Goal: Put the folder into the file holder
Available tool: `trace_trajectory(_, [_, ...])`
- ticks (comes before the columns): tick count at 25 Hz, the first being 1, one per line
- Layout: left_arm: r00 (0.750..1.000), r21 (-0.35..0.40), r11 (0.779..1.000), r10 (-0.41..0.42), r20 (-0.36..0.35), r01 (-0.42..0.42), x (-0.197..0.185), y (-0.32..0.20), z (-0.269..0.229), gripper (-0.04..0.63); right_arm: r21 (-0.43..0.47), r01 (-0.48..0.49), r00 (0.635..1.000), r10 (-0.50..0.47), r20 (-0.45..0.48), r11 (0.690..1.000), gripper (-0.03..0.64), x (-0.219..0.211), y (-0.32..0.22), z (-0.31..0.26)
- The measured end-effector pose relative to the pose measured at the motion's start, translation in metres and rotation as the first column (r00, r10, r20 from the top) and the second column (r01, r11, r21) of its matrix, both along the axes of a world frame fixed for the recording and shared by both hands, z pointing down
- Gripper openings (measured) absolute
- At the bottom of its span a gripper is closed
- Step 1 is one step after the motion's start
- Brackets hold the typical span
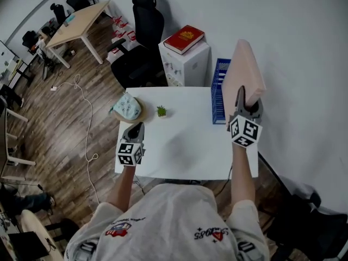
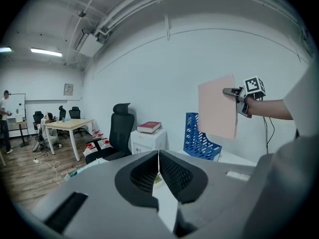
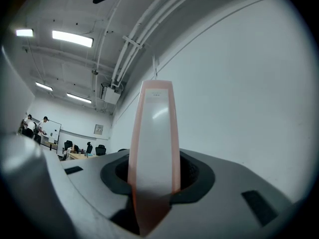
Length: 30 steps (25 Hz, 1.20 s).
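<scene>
My right gripper (image 1: 242, 94) is shut on a pink folder (image 1: 242, 70) and holds it upright in the air, above the right end of the white table (image 1: 185, 145). The folder's pale spine (image 3: 154, 148) rises between the jaws of this gripper (image 3: 154, 183) in the right gripper view. A blue file holder (image 1: 218, 91) stands at the table's back right, just left of and below the folder. In the left gripper view the folder (image 2: 217, 107) hangs above the holder (image 2: 199, 136). Over the table's front left hangs my left gripper (image 1: 136, 126), shut and empty (image 2: 158, 167).
A small green plant (image 1: 161, 111) and a light-blue cloth item on a round board (image 1: 126, 107) sit at the table's back left. Behind the table stand a white cabinet (image 1: 187, 64) with a red book (image 1: 184, 39) and a black office chair (image 1: 142, 42). The wall runs close on the right.
</scene>
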State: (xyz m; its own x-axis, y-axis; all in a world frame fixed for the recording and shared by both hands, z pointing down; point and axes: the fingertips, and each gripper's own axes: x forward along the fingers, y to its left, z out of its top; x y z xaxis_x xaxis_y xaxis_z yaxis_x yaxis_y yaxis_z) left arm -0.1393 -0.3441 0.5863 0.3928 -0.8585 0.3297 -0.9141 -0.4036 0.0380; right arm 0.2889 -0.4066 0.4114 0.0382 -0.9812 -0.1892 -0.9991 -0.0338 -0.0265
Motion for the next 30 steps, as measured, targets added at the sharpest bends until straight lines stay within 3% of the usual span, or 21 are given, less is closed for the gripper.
trace_trajectory(14, [0.994, -0.022, 0.994, -0.107, 0.035, 0.108, -0.025, 0.03, 0.005, 0.009, 0.052, -0.035, 0.999, 0.037, -0.036, 0.998, 0.16, -0.009, -0.041, 0.029])
trace_trajectory(24, [0.98, -0.024, 0.98, -0.195, 0.041, 0.196, -0.054, 0.036, 0.012, 0.011, 0.035, -0.043, 0.999, 0.044, -0.028, 0.998, 0.161, -0.011, -0.072, 0.063])
trace_trajectory(30, [0.974, -0.033, 0.974, -0.222, 0.04, 0.223, -0.064, 0.041, 0.015, 0.011, -0.006, -0.028, 0.997, 0.027, -0.068, 1.0, 0.166, -0.023, -0.076, 0.085])
